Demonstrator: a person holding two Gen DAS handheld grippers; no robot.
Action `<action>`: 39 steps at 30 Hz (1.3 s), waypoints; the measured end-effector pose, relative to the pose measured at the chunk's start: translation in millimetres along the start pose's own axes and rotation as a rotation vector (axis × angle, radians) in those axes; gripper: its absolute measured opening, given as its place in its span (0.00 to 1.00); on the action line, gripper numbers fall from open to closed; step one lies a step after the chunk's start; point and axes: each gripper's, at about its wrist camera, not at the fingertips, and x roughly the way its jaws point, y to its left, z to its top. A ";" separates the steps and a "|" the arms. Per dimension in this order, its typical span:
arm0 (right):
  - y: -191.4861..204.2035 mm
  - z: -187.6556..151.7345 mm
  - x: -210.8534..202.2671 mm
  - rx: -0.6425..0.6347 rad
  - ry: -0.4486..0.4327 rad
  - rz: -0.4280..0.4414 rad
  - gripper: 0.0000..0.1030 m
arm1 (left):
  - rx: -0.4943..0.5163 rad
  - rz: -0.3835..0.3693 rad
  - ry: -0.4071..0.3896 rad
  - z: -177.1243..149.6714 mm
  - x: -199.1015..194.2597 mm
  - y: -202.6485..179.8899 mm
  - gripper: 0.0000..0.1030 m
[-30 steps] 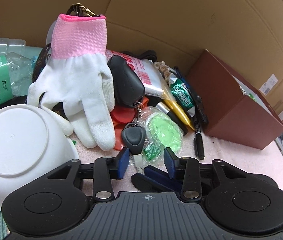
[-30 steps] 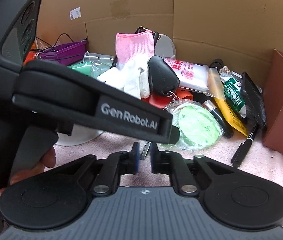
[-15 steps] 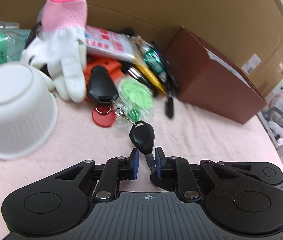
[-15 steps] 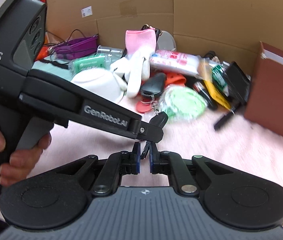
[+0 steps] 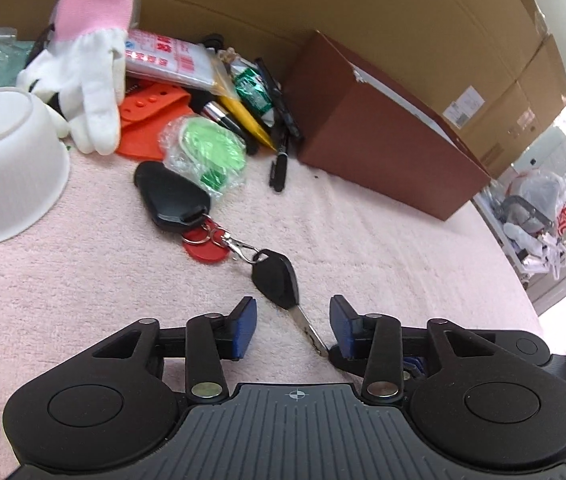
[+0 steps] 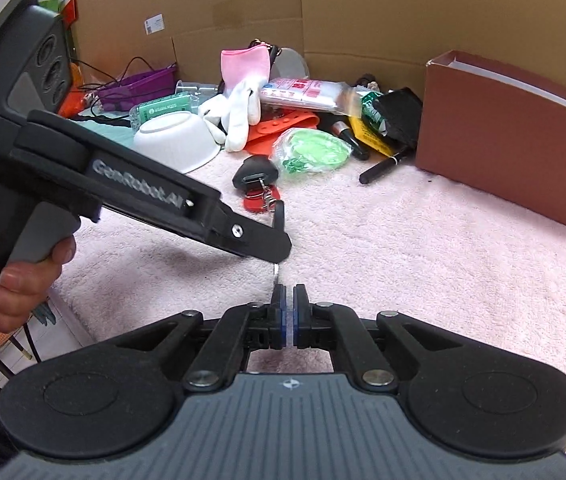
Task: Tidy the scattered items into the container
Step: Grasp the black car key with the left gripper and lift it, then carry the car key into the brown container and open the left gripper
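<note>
A black car key (image 5: 275,279) lies on the pink towel, chained to a red tag (image 5: 206,249) and a black fob (image 5: 171,197). My left gripper (image 5: 293,319) is open, its blue pads either side of the key blade. My right gripper (image 6: 288,301) is shut on the tip of the key blade (image 6: 276,274), just below the left gripper's body (image 6: 139,196). The brown box (image 5: 379,128) stands at the right, also in the right wrist view (image 6: 511,148). A pile of scattered items lies at the back: a white and pink glove (image 5: 87,68), a green packet (image 5: 207,152), pens.
An upturned white bowl (image 5: 3,160) sits at the left. An orange silicone piece (image 5: 151,116) and a red-printed bag (image 5: 167,60) lie in the pile. Cardboard walls close off the back. A purple basket (image 6: 135,84) is far left. The towel's edge drops off at front left.
The key set has been dragged out of the pile toward me across the towel. My left gripper shut on the key, then opened. My right gripper stays shut on the blade.
</note>
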 end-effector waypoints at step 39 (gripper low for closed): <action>12.9 22.6 40.8 -0.063 -0.060 -0.050 0.41 | 0.197 0.373 -0.091 38.3 39.6 -3.3 0.63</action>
